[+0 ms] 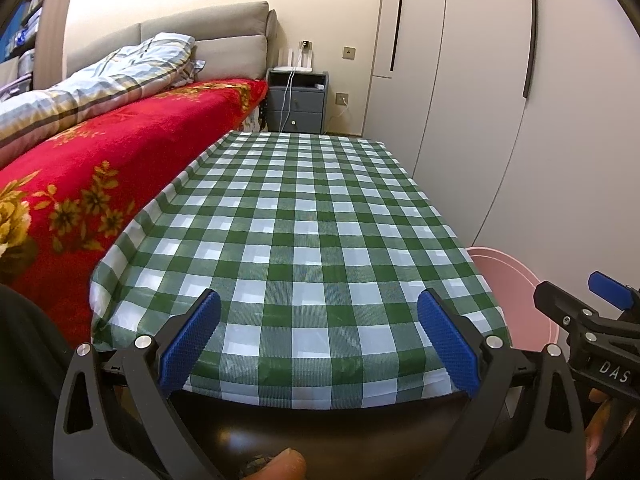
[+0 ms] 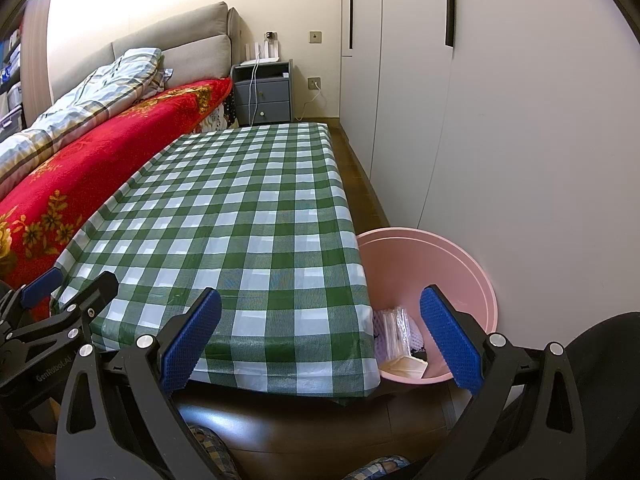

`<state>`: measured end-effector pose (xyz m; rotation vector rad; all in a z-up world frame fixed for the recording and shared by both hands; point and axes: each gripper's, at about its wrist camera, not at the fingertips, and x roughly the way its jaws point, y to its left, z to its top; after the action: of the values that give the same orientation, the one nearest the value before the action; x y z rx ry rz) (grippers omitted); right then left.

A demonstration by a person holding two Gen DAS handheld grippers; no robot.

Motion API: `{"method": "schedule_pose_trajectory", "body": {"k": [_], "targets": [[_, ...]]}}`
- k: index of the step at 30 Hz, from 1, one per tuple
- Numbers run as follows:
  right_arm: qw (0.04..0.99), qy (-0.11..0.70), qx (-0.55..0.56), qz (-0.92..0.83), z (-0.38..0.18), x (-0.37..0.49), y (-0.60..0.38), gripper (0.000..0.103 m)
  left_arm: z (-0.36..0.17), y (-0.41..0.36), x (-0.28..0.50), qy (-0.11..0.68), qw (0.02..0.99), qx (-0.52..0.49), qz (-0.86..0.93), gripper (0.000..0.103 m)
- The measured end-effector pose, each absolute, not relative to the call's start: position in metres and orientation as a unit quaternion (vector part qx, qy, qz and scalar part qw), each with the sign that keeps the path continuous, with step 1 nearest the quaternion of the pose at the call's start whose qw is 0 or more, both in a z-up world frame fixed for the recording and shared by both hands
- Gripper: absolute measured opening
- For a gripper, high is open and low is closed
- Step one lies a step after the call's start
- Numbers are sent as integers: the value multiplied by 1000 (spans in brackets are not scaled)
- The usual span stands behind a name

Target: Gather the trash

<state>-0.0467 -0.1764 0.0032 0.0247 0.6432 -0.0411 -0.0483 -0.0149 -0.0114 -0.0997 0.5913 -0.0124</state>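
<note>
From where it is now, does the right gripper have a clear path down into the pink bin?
Probably yes. The right gripper is open and empty, the pink bin sits just beside the checkered table, and nothing covers its open top.

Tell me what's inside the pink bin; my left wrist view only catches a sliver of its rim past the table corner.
Observer: The pink bin holds clear plastic wrappers.
Operator: Anything else in there?
Observer: A tan paper packet lies at the bottom, below the wrappers.
Operator: Where does the bin stand?
Observer: On the floor, between the checkered table and the white wardrobe.
</note>
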Motion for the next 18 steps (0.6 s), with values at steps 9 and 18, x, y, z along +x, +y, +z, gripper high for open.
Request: {"method": "schedule_pose_trajectory", "body": {"k": [9,18], "targets": [[948,316,13,-20,3,-47,-176,98,-12,-15,-48,294,954,-51,-8,95],[948,317,13,-20,3,-46,-177,98,-15,-15,-46,299,953,-53,-9,95]]}}
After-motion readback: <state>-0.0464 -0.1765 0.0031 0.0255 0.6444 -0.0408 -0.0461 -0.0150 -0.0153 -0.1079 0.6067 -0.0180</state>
